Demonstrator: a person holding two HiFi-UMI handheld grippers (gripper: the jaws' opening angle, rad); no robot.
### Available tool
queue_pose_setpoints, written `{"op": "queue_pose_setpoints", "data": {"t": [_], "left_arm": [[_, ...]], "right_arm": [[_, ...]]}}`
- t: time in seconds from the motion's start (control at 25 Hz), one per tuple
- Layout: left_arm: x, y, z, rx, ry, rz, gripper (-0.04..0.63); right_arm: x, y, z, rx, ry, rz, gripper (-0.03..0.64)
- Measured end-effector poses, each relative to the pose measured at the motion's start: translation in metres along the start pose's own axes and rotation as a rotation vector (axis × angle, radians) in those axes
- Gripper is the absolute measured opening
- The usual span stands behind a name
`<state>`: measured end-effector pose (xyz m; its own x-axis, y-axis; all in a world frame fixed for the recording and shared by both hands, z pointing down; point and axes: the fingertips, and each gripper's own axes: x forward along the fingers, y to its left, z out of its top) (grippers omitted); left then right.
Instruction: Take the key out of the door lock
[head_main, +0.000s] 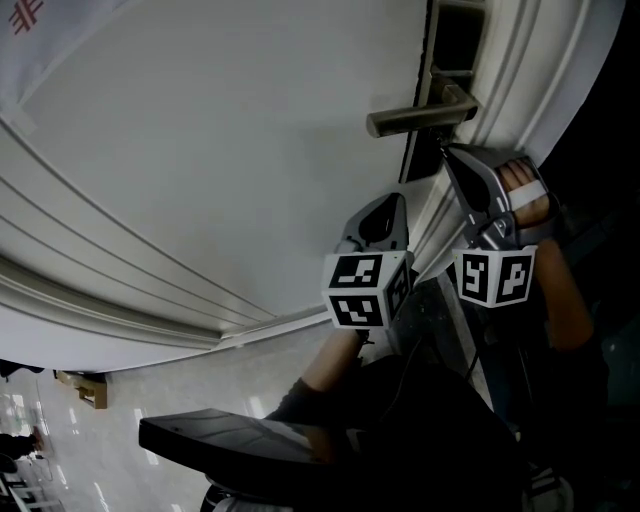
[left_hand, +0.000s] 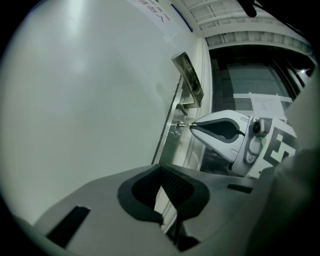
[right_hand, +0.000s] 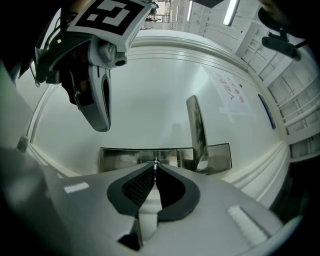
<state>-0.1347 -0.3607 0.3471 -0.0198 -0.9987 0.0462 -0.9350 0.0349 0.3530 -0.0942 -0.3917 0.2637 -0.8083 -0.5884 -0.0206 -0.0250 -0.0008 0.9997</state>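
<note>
Now, R gripper (right_hand: 156, 165) pinched, seemingly on key (left_hand: 182, 125) in lock (left_hand: 170, 145); L gripper (left_hand: 160, 170) closed, empty. Skewed pull could jam key.

Grey left gripper (left_hand: 160, 170), grey right gripper (right_hand: 156, 165), black-and-white marker cubes (head_main: 365, 290)

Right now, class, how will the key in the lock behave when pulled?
The key looks small, metal: probably stiff, light. Only the tips of the right gripper pinch it, so it may slip. Seated in the lock plate, it likely resists crooked pulls.
</note>
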Motion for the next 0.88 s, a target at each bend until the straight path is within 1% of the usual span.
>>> {"op": "queue_pose_setpoints", "data": {"t": [0.48, 0.88], "left_arm": [[-0.0013, 0.0008, -0.0025, 0.004, 0.005, 0.002, 0.0], [-0.0016, -0.0034, -0.0014, 0.017, -0.011, 0.003, 0.0]], "right_arm": [[-0.0023, 0.0016, 0.0004, 0.009, -0.001, -0.006, 0.012], [-0.0035, 0.001, -0.0008, 0.018, -0.003, -0.01, 0.011]]}}
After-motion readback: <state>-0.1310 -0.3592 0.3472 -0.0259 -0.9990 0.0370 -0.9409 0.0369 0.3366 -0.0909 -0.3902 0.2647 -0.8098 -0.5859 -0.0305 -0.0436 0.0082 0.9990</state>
